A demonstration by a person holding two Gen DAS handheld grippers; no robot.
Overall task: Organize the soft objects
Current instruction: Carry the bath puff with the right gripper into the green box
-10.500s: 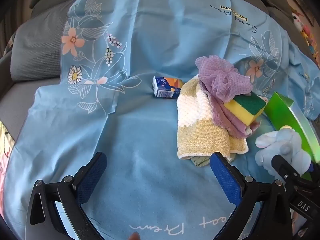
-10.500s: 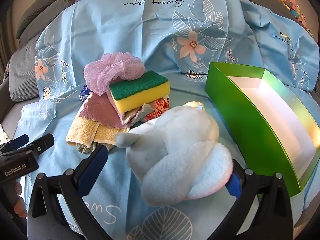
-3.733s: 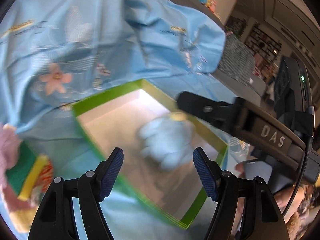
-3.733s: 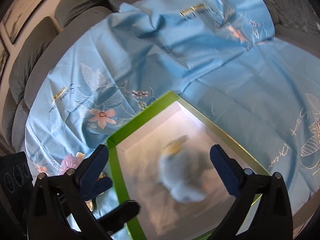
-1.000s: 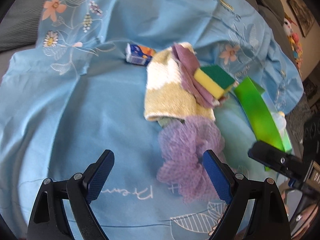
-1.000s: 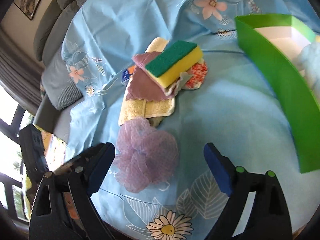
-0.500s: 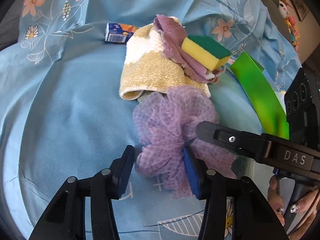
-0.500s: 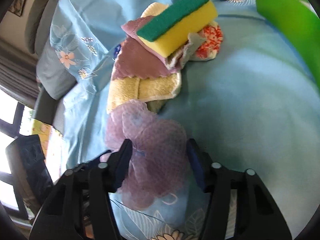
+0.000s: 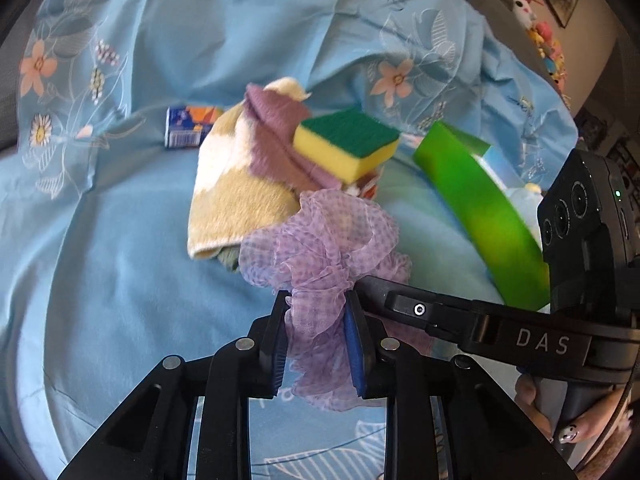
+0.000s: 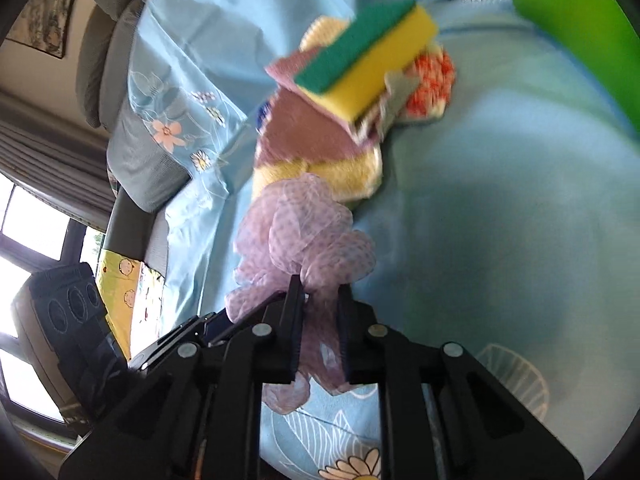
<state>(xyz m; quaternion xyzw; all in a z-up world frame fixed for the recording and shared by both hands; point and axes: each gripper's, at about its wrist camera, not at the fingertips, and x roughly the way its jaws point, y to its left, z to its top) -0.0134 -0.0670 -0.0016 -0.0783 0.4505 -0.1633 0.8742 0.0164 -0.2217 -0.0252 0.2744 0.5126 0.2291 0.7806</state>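
A purple mesh bath puff (image 9: 324, 236) (image 10: 304, 224) lies on the blue floral sheet, near the front of a pile of soft things. My left gripper (image 9: 316, 304) is closing, its blue pads pressed on the puff's near side. My right gripper (image 10: 318, 286) is closing too and pinches the same puff from the other side. Behind the puff sit a yellow-and-green sponge (image 9: 346, 144) (image 10: 368, 60), a mauve cloth (image 9: 276, 136) and a beige-and-white towel (image 9: 236, 188). A pale blue plush (image 9: 520, 196) peeks out of the green box (image 9: 480, 200).
A small blue-and-orange carton (image 9: 192, 126) lies left of the towel. A red-patterned cloth (image 10: 432, 84) shows under the sponge. The green box wall (image 10: 572, 24) stands at the right. Grey cushions (image 10: 116, 40) and a window are off the sheet's left edge.
Both grippers went from wide open around the puff to closed on it, and both views drew closer to it. The puff is squeezed into a narrow bunch between each pair of pads.
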